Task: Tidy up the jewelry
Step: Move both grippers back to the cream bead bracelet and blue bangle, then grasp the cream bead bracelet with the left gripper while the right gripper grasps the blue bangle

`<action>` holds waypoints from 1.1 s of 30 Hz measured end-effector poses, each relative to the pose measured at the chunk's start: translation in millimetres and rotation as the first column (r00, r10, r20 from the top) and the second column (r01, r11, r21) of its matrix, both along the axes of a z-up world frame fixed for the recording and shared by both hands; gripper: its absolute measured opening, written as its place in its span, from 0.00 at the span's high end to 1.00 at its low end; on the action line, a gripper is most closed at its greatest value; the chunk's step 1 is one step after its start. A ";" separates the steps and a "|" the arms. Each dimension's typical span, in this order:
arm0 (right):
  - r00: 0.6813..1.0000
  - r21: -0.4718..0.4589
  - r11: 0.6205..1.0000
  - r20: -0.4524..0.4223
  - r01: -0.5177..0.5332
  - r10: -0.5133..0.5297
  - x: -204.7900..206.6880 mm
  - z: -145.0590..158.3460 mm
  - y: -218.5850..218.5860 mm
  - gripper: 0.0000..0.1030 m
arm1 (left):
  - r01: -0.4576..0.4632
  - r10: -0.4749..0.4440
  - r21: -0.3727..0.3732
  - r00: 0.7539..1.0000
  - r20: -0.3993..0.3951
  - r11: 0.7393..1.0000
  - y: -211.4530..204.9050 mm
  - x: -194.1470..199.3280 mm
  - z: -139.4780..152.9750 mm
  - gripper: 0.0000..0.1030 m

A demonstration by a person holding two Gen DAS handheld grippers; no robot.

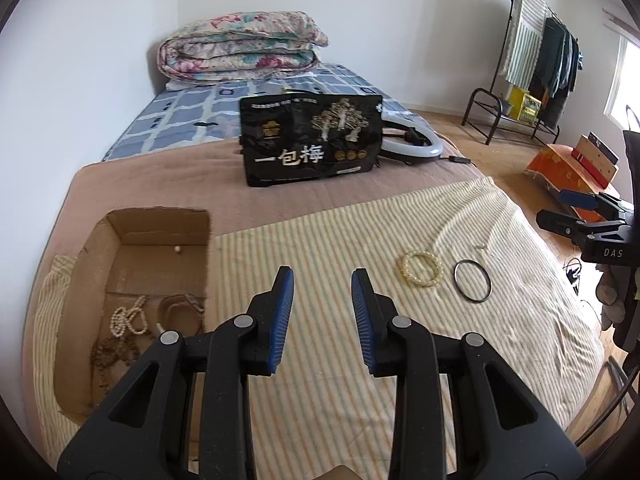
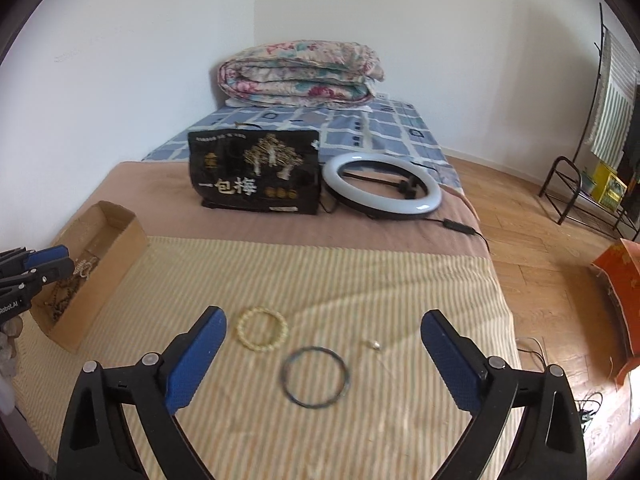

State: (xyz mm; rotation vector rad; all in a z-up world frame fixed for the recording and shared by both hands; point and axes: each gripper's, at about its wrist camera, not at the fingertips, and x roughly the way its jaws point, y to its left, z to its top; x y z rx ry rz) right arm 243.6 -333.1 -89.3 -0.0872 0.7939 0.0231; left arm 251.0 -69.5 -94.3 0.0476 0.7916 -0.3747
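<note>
Currently on a striped yellow bedcloth (image 2: pixel 320 280) | open brown cardboard box (image 1: pixel 120 240) at left collects sorted jewelry | thin black ring bangle (image 2: pixel 316 376) lies between, just ahead of, the widely released right gripper (image 2: pixel 322 356) | cream beaded bracelet (image 2: pixel 262 327) beside it | left gripper (image 1: pixel 322 320) partly parted, grasping nothing

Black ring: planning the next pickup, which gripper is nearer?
Right. The right gripper hangs open just above the black ring; the left gripper is off beside the box.
</note>
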 end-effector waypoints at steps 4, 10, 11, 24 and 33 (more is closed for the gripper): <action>1.000 0.000 1.000 -0.017 0.021 -0.021 -7.2 -10.6 -21.9 0.07 | 0.028 -0.028 0.009 0.999 -0.015 1.000 -21.7 5.5 -6.6 0.71; 0.998 0.043 0.998 -0.050 0.038 -0.036 -17.0 -32.2 -47.7 0.07 | 0.072 -0.071 0.010 0.996 -0.053 0.997 -51.1 15.9 -22.2 0.71; 0.998 0.047 0.998 -0.055 0.038 -0.035 -18.5 -37.0 -50.3 0.07 | 0.078 -0.077 0.009 0.995 -0.062 0.997 -56.3 17.9 -25.9 0.71; 0.996 0.093 0.996 -0.091 -0.003 0.012 -19.9 -88.1 -47.3 0.00 | 0.145 -0.141 0.014 0.979 -0.149 0.989 -113.8 48.1 -70.6 0.71; 0.993 0.096 0.995 -0.113 -0.024 0.034 -6.5 -117.5 -39.1 0.00 | 0.176 -0.174 -0.008 0.962 -0.212 0.984 -142.9 61.9 -99.6 0.69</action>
